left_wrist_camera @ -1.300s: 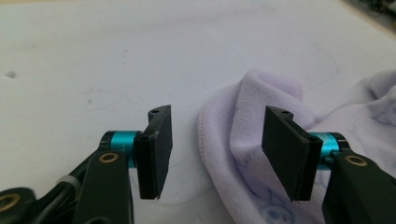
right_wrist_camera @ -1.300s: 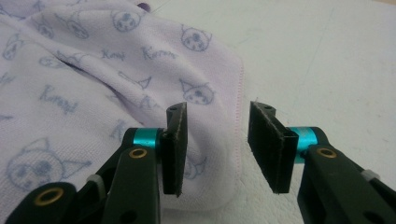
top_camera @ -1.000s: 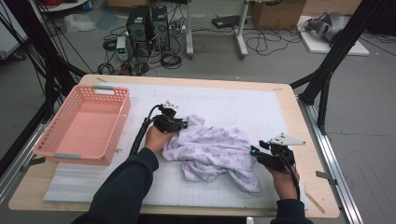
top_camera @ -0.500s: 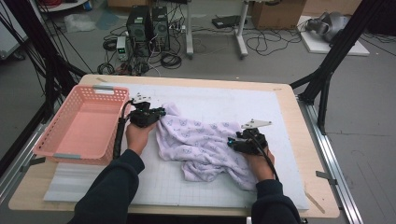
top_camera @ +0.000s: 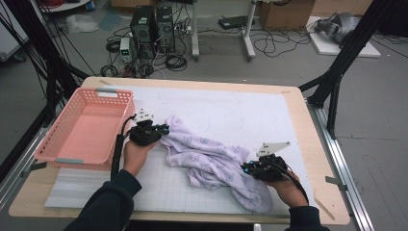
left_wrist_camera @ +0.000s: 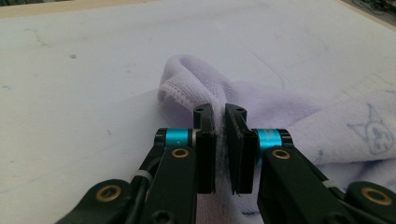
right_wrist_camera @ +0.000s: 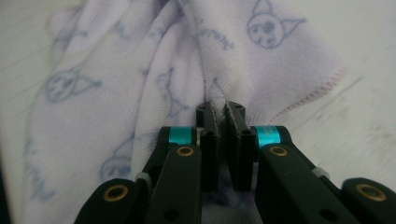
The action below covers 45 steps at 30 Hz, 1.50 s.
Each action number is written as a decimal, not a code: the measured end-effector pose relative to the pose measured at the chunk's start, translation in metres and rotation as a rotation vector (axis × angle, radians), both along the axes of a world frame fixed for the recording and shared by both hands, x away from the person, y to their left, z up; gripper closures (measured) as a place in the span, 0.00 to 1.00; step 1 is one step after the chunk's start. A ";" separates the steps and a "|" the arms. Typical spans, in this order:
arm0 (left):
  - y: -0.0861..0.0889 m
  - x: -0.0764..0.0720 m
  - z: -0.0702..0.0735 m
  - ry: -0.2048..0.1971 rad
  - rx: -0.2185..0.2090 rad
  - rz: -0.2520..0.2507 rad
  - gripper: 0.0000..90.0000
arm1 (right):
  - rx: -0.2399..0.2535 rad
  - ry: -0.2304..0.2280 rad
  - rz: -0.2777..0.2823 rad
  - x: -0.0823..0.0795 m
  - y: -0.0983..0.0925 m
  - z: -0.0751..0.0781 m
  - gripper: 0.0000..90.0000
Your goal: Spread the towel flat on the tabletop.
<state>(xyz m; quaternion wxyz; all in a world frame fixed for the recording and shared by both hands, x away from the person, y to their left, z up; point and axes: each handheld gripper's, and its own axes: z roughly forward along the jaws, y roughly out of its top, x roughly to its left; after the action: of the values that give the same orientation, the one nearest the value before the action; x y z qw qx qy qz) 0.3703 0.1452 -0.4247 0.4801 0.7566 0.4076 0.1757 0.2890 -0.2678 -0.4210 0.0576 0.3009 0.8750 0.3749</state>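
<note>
Hidden: I could not see the lower part of the towel [top_camera: 211, 161] where it ran under the right tool [top_camera: 248, 168] and its hand, at the lower right of the high view; in the left tool view the fold went out of sight between the jaws.
Cut off: both forearms left the high view at its bottom edge, and the towel was cropped at the right edge of the left tool view.
Hard to make out: the print was too faint for me to read in the high view; the lettering in the right tool view was blurred.
Towel, look: pale lilac terry, crumpled and ridged, with blue outline cat-like faces [right_wrist_camera: 268, 23] and a stitched hem [left_wrist_camera: 180, 93].
Towel, place: on the white mat of the table [top_camera: 240, 110], running from centre left to lower right of the high view.
Left tool [left_wrist_camera: 219, 112]: narrow, I had it pinched on a fold near the towel's upper left corner.
Right tool [right_wrist_camera: 221, 109]: jaws had just been closing, now pinching a ridge of the cloth.
Basket [top_camera: 62, 156]: pink, at the left of the table, just beside my left tool.
</note>
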 end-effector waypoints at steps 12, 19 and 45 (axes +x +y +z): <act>0.006 -0.011 -0.009 -0.020 -0.011 -0.008 0.92 | 0.064 -0.209 -0.266 0.056 -0.005 0.048 0.73; 0.006 -0.014 -0.007 -0.032 -0.019 -0.013 0.91 | -0.034 -0.162 -0.301 0.108 0.020 0.016 0.70; -0.003 0.010 0.004 -0.087 -0.100 0.050 0.92 | -0.103 -0.197 -0.087 0.113 0.040 0.010 0.93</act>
<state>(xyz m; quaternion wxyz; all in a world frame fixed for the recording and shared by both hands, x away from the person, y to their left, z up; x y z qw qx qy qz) 0.3799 0.1424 -0.4211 0.5301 0.7130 0.4132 0.1998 0.4022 -0.2277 -0.4105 0.1747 0.2969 0.8694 0.3542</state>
